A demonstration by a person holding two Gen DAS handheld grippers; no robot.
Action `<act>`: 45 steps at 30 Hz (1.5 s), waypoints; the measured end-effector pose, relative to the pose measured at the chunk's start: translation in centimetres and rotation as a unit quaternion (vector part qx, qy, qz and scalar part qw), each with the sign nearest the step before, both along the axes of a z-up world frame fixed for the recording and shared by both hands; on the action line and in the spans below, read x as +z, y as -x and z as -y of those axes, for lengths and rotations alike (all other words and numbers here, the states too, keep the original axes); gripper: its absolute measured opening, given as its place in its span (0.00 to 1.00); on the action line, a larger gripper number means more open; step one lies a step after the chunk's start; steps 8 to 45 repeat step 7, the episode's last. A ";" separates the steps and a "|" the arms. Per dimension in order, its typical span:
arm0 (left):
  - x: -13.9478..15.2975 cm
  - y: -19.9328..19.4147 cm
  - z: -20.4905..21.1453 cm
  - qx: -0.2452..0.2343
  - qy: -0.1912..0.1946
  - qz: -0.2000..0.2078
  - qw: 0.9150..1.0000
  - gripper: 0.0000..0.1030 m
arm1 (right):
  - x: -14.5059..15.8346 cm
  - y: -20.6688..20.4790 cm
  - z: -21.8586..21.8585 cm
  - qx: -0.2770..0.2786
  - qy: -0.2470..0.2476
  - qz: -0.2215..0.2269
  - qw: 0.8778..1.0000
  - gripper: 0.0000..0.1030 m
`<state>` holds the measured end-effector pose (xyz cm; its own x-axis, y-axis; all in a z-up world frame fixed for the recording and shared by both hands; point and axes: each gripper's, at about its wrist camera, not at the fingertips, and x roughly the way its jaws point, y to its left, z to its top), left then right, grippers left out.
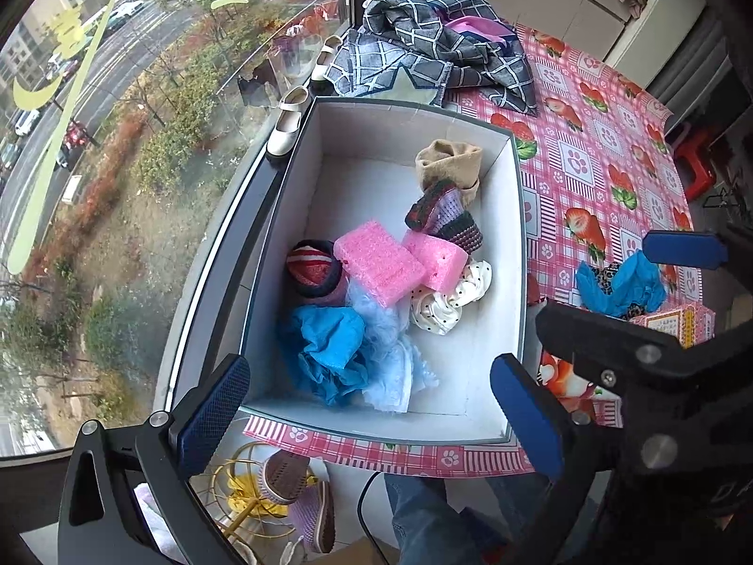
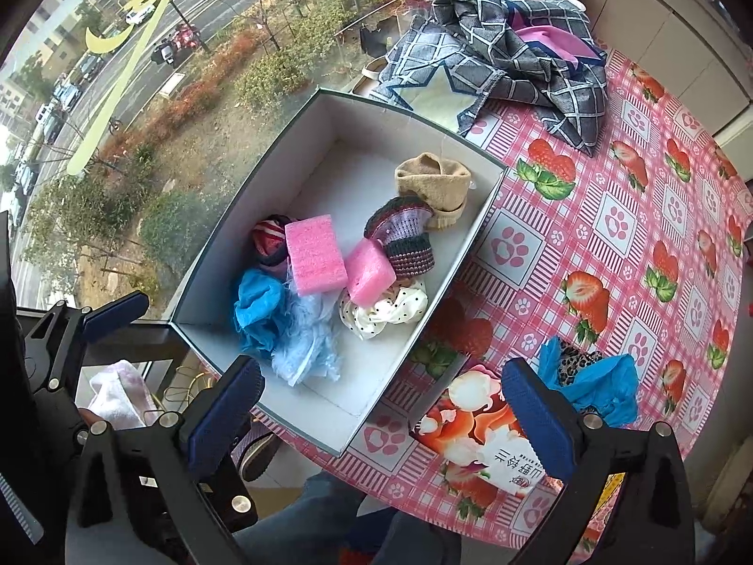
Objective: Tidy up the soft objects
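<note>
A white cardboard box (image 1: 510,174) (image 2: 484,197) sits on the strawberry tablecloth and holds soft things: two pink sponges (image 1: 379,266) (image 2: 314,254), a blue cloth (image 1: 324,343) (image 2: 256,303), a pale blue fluffy piece (image 1: 390,358), a polka-dot scrunchie (image 1: 447,299) (image 2: 386,308), knitted pieces (image 1: 444,214) (image 2: 404,235) and a tan sock (image 1: 449,160) (image 2: 433,179). A blue and leopard-print cloth bundle (image 1: 621,285) (image 2: 588,376) lies on the table right of the box. My left gripper (image 1: 372,414) is open and empty above the box's near edge. My right gripper (image 2: 383,416) is open and empty, its right finger beside the bundle.
A tissue pack (image 2: 475,428) lies between box and bundle. A grey checked garment pile (image 1: 423,47) (image 2: 508,47) covers the table's far end. Shoes (image 1: 287,125) stand on the window sill left of the box. A wire basket and slippers (image 1: 282,485) sit on the floor.
</note>
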<state>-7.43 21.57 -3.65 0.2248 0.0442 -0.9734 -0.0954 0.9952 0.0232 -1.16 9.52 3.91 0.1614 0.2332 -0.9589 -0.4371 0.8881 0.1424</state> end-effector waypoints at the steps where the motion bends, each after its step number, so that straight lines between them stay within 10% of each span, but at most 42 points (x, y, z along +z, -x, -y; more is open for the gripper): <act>1: 0.0 -0.1 0.0 -0.001 -0.001 0.000 1.000 0.99 | 0.0 0.0 0.1 -0.002 -0.002 0.000 1.000 1.00; 45: 0.7 -0.2 -0.7 -0.002 0.041 0.031 0.999 0.99 | -0.1 -0.3 0.4 -0.012 -0.002 -0.002 1.000 1.00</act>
